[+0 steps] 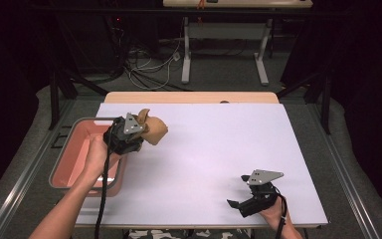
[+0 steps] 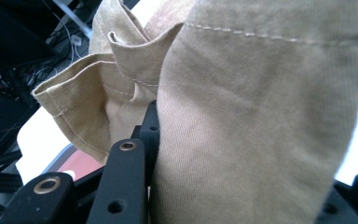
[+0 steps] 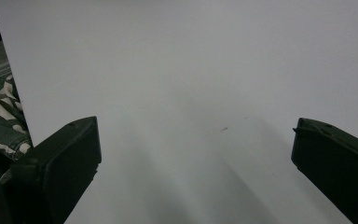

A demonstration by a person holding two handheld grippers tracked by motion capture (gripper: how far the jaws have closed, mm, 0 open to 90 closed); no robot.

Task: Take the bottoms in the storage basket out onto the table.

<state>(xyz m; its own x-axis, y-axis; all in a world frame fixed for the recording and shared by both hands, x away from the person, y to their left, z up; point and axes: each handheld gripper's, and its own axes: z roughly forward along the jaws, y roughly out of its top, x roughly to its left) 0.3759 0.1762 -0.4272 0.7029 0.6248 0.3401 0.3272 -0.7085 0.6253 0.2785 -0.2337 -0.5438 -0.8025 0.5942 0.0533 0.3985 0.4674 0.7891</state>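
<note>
A bunched tan cloth hangs just above the white table near its left edge, with my left gripper shut on it. In the left gripper view the cloth bulges thickly between the black jaws, its stitched hem folding over at the upper left. My right gripper rests low at the table's front right, jaws spread wide. In the right gripper view its two fingers frame bare white tabletop, my right gripper holding nothing.
A pink bin with a grey rim sits off the table's left edge, under my left forearm. Behind the table lie floor cables and a white desk frame. A camouflage-patterned fabric shows past the table edge.
</note>
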